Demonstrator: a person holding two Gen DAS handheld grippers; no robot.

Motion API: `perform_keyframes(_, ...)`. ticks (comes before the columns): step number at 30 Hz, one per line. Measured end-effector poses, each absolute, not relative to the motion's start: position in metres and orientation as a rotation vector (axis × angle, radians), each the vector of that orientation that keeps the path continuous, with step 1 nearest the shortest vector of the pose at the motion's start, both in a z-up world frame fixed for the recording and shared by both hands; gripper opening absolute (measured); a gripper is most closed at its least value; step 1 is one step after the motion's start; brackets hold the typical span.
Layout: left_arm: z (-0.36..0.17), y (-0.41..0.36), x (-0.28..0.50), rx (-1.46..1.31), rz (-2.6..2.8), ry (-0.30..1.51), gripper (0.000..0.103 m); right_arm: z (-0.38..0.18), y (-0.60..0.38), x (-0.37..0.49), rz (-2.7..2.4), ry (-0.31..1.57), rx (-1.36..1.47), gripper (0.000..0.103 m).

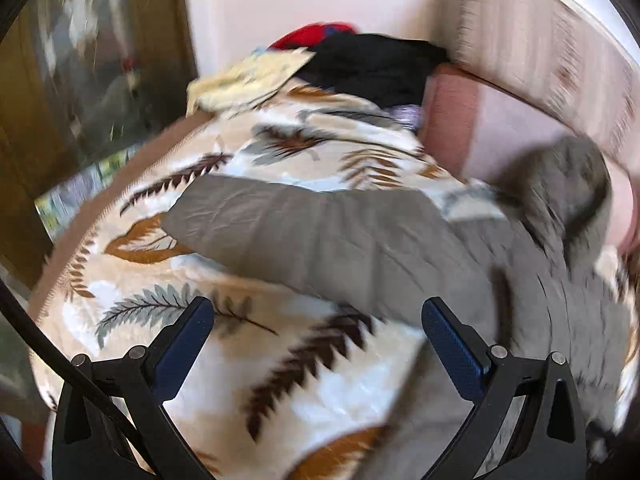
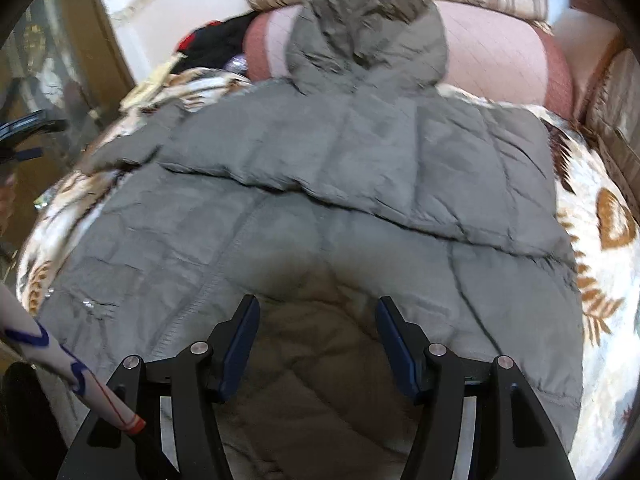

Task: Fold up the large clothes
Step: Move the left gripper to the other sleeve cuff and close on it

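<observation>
left tool (image 1: 318,320): released, nothing between fingers, above feather-print blanket (image 1: 160,280) | grey puffer jacket (image 2: 320,184): spread on the blanket, one sleeve folded across, hood toward pink pillow (image 2: 492,52) | right tool (image 2: 318,320): released, jaws apart over jacket's lower part

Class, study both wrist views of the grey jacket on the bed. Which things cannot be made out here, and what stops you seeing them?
- Jacket hem: right wrist view, cut off by the bottom edge and the right gripper.
- Hood: left wrist view, smeared by motion blur.
- Dark and red clothes at the bed's head: bunched and blurred, kind unclear.
- Left gripper: open, nothing between its fingers.
</observation>
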State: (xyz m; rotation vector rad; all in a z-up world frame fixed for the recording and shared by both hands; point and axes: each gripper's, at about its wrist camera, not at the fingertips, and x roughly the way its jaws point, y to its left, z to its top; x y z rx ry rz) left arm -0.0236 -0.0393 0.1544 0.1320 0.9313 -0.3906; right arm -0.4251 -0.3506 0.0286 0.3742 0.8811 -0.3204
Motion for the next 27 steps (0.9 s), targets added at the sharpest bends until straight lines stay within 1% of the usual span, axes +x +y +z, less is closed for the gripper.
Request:
perform_keyframes(2, 0.148, -0.014, 0.013, 0.034, -0.337, 0.964, 0.103, 0.029, -0.346, -0.422, -0.31, 0.874, 0.354, 0.066)
perform_keyframes(3, 0.144, -0.005, 0.024, -0.005, -0.327, 0.98, 0.099, 0.028, -0.345, -0.421, -0.311, 0.88, 0.343, 0.066)
perform_keyframes(4, 0.137, 0.01, 0.042, -0.076, -0.309, 1.003, 0.093, 0.025, -0.345, -0.419, -0.316, 0.89, 0.336, 0.066)
perform_keyframes(6, 0.121, 0.033, 0.073, -0.181, -0.272, 1.049, 0.066, 0.02, -0.347, -0.416, -0.316, 0.906, 0.348, 0.066)
perform_keyframes(10, 0.087, 0.058, 0.107, -0.311, -0.243, 1.104, 0.056, 0.015, -0.352, -0.413, -0.315, 0.916, 0.363, 0.066)
perform_keyframes(13, 0.07, 0.066, 0.119, -0.35, -0.228, 1.088, 0.054, 0.012, -0.353, -0.412, -0.315, 0.921, 0.356, 0.066)
perform_keyframes(15, 0.056, 0.07, 0.128, -0.404, -0.224, 1.095, 0.05, 0.01, -0.353, -0.411, -0.316, 0.922, 0.359, 0.066)
perform_keyframes(18, 0.042, 0.072, 0.14, -0.466, -0.229, 1.095, 0.049, 0.009, -0.354, -0.411, -0.315, 0.922, 0.36, 0.066)
perform_keyframes(23, 0.018, 0.083, 0.151, -0.537, -0.154, 1.048, 0.049, 0.007, -0.356, -0.409, -0.312, 0.925, 0.361, 0.066)
perform_keyframes(27, 0.017, 0.081, 0.154, -0.552, -0.168, 1.022, 0.049, 0.007, -0.356, -0.408, -0.311, 0.924, 0.362, 0.066)
